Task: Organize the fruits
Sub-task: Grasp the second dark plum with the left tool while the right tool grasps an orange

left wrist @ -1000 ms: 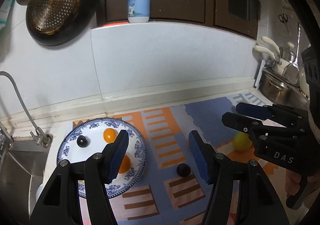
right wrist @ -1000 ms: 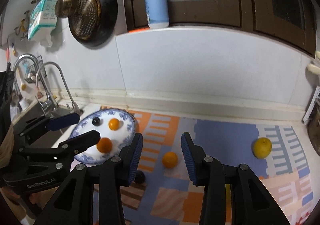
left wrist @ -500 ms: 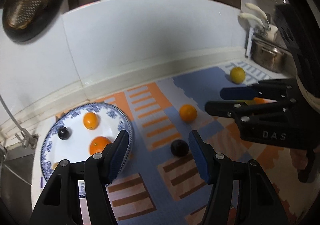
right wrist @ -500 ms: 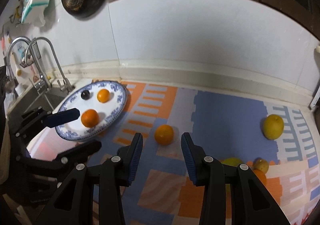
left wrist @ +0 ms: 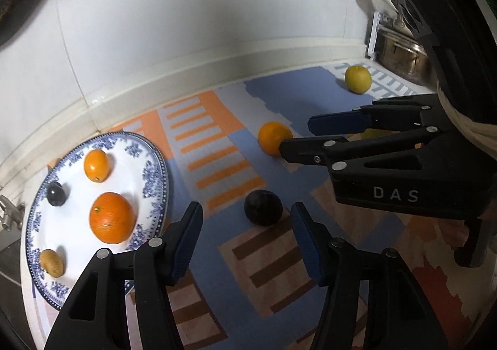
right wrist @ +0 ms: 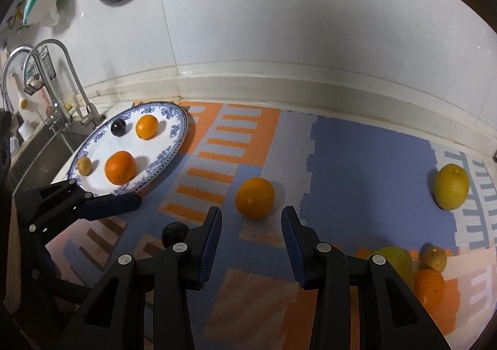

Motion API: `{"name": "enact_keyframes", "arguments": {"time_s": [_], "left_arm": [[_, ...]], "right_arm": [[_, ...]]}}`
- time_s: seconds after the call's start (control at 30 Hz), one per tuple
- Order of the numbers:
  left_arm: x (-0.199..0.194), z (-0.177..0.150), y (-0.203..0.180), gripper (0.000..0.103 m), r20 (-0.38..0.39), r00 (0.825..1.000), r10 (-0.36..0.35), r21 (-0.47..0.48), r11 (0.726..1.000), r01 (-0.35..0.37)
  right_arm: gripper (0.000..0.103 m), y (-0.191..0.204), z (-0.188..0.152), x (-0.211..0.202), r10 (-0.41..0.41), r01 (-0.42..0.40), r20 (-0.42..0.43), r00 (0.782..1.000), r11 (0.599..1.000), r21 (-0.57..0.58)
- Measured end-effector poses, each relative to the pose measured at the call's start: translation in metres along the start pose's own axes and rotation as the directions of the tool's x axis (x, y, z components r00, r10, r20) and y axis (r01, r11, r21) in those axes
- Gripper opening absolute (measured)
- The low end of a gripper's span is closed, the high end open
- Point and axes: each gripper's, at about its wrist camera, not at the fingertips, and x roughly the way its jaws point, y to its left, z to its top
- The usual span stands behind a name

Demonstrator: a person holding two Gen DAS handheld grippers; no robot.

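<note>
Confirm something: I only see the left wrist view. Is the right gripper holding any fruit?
Observer: No. The right gripper is open and empty; the loose round orange lies on the patterned mat just beyond its fingertips.
Operator: Is anything hidden behind that gripper?
Observer: Yes, three fruits clustered on the mat: a yellow-green fruit, a small brown fruit and a second orange.
Operator: What is by the sink?
Observer: Two curved metal faucets stand left of the blue-and-white plate.

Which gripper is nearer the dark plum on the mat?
Left. The left gripper has the dark plum just ahead between its closing jaws; the right gripper faces the orange.
</note>
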Motion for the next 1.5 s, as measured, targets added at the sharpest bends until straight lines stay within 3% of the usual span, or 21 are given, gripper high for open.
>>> {"name": "enact_keyframes", "arguments": {"time_s": [0.27, 0.5, 0.73, 0.97, 1.5], "left_arm": [[0.011, 0.005, 0.005, 0.049, -0.032, 0.999, -0.039, -0.031, 0.999, 0.038], [0.017, 0.007, 0.003, 0.028, -0.053, 0.995, -0.079, -0.03, 0.997, 0.077], [0.007, 0.007, 0.016, 0.028, -0.025, 0.999, -0.04, -0.095, 0.995, 0.037], [-0.004, 0.009, 0.033, 0.028, 0.007, 1.0, 0.0, -0.155, 0.988, 0.001], [-0.065, 0.011, 0.046, 0.028, 0.139, 0.986, 0.097, -0.199, 0.978, -0.068]], "right_arm": [[0.041, -0.005, 0.004, 0.018, 0.015, -0.014, -0.027, 1.0, 1.0, 0.022], [0.041, -0.006, 0.008, 0.028, 0.022, -0.021, -0.039, 0.999, 0.999, 0.04], [0.034, -0.003, 0.009, 0.032, 0.01, -0.008, -0.048, 0.999, 0.999, 0.032], [0.033, -0.001, 0.008, 0.029, 0.008, -0.007, -0.041, 0.999, 1.0, 0.025], [0.033, 0.029, 0.028, -0.026, 0.051, -0.049, 0.092, 0.994, 0.999, -0.019]]}}
